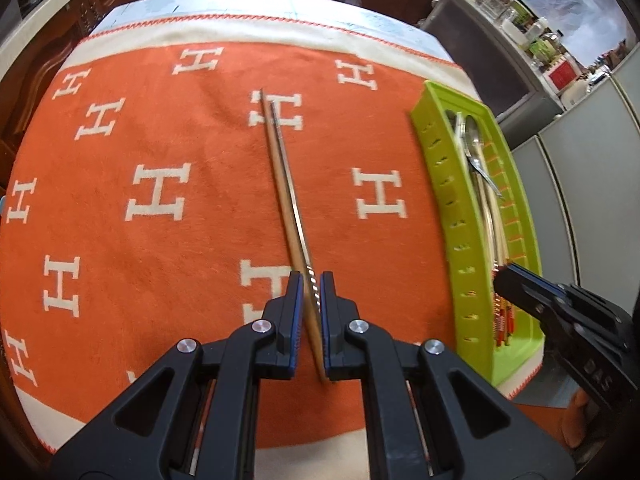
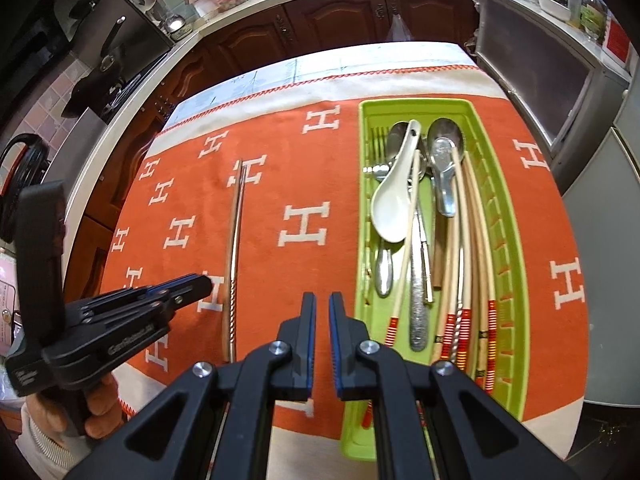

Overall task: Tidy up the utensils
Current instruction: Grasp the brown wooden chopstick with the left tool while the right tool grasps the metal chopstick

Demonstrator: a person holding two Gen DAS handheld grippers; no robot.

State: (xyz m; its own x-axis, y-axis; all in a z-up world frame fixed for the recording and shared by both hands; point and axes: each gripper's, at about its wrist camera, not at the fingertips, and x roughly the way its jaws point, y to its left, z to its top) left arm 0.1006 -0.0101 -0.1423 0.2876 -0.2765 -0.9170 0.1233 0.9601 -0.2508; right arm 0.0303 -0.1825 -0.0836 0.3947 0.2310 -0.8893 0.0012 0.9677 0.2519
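Two chopsticks (image 1: 285, 184) lengthwise between left hand-held gripper (image 1: 310, 280) (tips away)

I see bright, even lighting in both views, with only faint shadows on the orange cloth (image 2: 320, 184). Fisheye distortion bends the counter edges, and the corners go black. The green tray (image 1: 452, 208) shows motion blur; metal spoons (image 2: 446, 142) carry mild glare.

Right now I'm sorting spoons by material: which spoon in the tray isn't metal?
The white ceramic soup spoon, lying bowl-down atop the metal spoons in the green tray.
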